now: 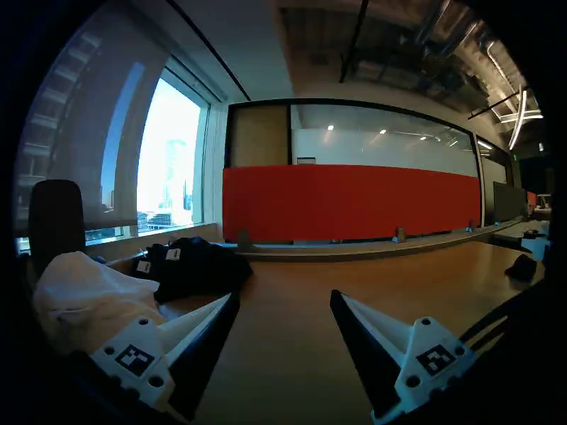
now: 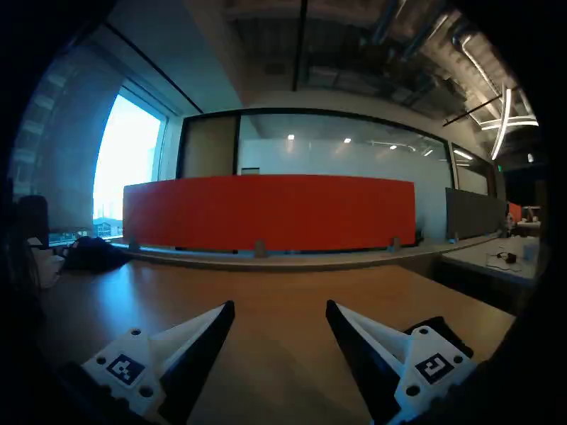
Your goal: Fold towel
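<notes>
With your left gripper (image 1: 282,294) and right gripper (image 2: 279,303) spread empty, pinch the probably limp crumpled white cloth towel (image 1: 92,297) beside the black fabric bundle (image 1: 202,265) by its corners.

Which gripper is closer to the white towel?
Left. The white towel lies bunched right beside one finger of the left gripper. From the right gripper it is far off, toward the left across the table.

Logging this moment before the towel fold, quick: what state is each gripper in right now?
Left gripper: open, holding nothing.
Right gripper: open, holding nothing.
</notes>
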Demonstrator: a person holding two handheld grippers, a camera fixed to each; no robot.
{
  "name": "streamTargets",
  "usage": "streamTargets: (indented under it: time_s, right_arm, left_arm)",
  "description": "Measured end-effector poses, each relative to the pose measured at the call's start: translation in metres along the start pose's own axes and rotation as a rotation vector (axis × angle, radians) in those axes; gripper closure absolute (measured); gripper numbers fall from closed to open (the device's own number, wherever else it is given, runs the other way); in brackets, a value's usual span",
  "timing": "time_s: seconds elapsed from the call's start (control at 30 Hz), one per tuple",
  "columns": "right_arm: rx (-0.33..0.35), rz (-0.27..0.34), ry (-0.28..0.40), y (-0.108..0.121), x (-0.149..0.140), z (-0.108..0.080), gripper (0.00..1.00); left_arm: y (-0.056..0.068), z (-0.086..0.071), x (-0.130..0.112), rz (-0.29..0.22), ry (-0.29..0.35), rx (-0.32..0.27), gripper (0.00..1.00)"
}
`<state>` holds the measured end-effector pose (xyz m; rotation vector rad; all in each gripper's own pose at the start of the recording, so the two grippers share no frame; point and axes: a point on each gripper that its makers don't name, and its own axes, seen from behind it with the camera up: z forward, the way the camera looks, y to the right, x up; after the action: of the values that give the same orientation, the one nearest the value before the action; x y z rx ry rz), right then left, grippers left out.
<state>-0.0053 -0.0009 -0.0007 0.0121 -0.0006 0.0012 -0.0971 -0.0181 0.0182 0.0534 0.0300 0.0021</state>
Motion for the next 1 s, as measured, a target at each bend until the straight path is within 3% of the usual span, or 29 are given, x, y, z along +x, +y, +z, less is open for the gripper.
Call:
streamTargets:
  time_s: [1.0]
  right_arm:
    - [0.000,0.000,0.000,-0.0002,-0.0003,-0.0006,0.00]
  left_arm:
    - [0.0001,-0.0003,0.0025,0.000,-0.001,0.000,0.06]
